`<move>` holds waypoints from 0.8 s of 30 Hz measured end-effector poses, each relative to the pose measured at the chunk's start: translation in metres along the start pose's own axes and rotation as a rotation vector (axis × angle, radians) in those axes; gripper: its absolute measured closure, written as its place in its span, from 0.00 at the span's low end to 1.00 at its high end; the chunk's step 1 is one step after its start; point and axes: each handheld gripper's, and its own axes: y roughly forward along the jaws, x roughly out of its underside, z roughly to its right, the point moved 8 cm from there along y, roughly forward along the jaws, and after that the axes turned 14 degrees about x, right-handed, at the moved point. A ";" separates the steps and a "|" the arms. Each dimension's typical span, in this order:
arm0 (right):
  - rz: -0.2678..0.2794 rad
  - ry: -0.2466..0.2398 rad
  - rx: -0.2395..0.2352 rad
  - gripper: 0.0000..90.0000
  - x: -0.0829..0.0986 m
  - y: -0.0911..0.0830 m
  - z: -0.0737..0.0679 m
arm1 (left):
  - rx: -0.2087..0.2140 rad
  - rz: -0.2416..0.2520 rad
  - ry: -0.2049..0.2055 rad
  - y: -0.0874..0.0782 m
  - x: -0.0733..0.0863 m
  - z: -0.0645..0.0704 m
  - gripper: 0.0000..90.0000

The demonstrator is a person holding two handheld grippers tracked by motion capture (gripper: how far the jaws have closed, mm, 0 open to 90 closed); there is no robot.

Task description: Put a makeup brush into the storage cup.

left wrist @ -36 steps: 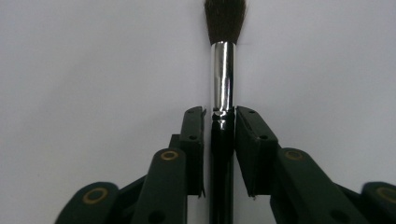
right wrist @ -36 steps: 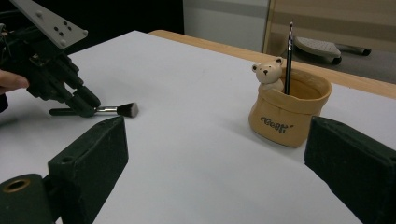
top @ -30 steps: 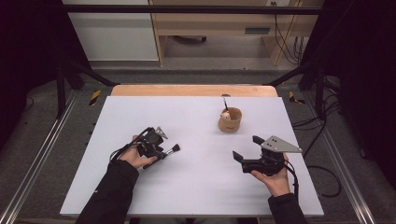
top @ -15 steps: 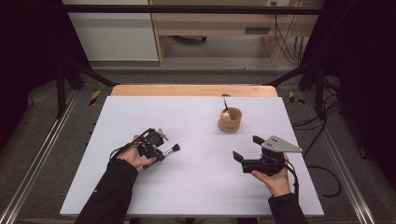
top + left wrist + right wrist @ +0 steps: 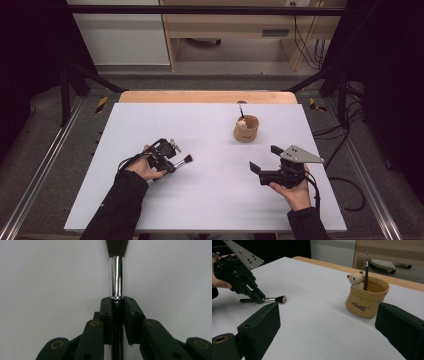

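Observation:
A makeup brush [image 5: 184, 160] with a silver ferrule [image 5: 116, 276] and dark bristles lies low over the white table, held by its black handle. My left gripper [image 5: 172, 165] is shut on that handle, its jaws pressed against both sides just behind the ferrule. From the right gripper view the brush [image 5: 274, 299] sticks out sideways, its tip at the table. A tan fabric pot [image 5: 246, 128] with a small bear figure [image 5: 356, 279] and a thin black pencil [image 5: 366, 270] stands at the back right. My right gripper [image 5: 265, 159] is open and empty, pointing toward the pot.
The white table top [image 5: 210, 200] has a wooden strip [image 5: 207, 96] along its far edge. Metal rails [image 5: 35, 175] run along both sides of the table. Cables [image 5: 345, 185] trail off the right side.

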 end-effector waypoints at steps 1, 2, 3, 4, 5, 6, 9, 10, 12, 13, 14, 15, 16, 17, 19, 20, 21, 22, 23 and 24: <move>-0.001 0.001 -0.001 0.08 0.000 0.000 0.000 | -0.001 0.001 0.000 0.000 0.000 0.000 0.86; -0.002 0.000 -0.004 0.08 0.000 0.000 0.000 | -0.002 0.002 -0.002 0.000 0.000 0.000 0.86; -0.004 0.001 -0.004 0.08 0.001 0.000 0.000 | -0.005 0.001 0.001 0.000 0.000 0.000 0.86; -0.004 0.000 -0.004 0.08 0.001 0.001 -0.001 | -0.007 0.001 0.001 0.000 0.000 0.001 0.87; -0.006 0.001 -0.006 0.08 0.001 0.001 -0.001 | -0.009 0.002 0.003 -0.001 0.000 0.001 0.87; -0.005 0.004 -0.005 0.08 0.001 0.001 -0.001 | -0.013 0.007 0.003 -0.001 0.000 0.002 0.87; -0.006 0.003 -0.009 0.08 0.000 0.000 -0.002 | -0.024 0.037 0.006 -0.007 -0.001 0.003 0.87; -0.006 0.006 -0.010 0.08 0.000 0.000 -0.002 | -0.029 0.046 0.012 -0.009 -0.002 0.003 0.87; -0.006 0.006 -0.009 0.08 0.000 0.001 -0.002 | -0.040 0.075 0.015 -0.015 -0.003 0.004 0.87; -0.007 0.006 -0.010 0.08 0.000 0.001 -0.002 | -0.042 0.086 0.015 -0.018 -0.003 0.005 0.87; -0.006 0.006 -0.009 0.08 0.000 0.001 -0.002 | -0.044 0.100 0.015 -0.020 -0.004 0.006 0.87; -0.006 0.006 -0.010 0.08 0.000 0.001 -0.002 | -0.047 0.109 0.013 -0.021 -0.004 0.006 0.87; -0.006 0.007 -0.010 0.08 0.000 0.001 -0.002 | -0.045 0.110 0.012 -0.022 -0.003 0.006 0.87; -0.006 0.007 -0.010 0.08 0.000 0.001 -0.002 | -0.053 0.109 0.012 -0.022 -0.003 0.006 0.87; -0.006 0.007 -0.010 0.08 0.000 0.001 -0.002 | -0.060 0.119 0.011 -0.023 -0.003 0.004 0.87; -0.005 0.006 -0.009 0.08 0.000 0.001 -0.002 | -0.060 0.123 0.010 -0.024 -0.003 0.004 0.87; -0.005 0.004 -0.010 0.08 0.000 0.001 -0.002 | -0.066 0.132 0.010 -0.025 -0.004 0.004 0.87; -0.004 0.006 -0.011 0.08 0.000 0.000 -0.002 | -0.067 0.144 0.010 -0.025 -0.004 0.005 0.87; -0.004 0.004 -0.010 0.08 0.000 0.001 -0.002 | -0.070 0.153 0.014 -0.027 -0.005 0.005 0.87; -0.003 0.005 -0.009 0.08 0.000 0.001 -0.002 | -0.074 0.163 0.013 -0.028 -0.006 0.006 0.87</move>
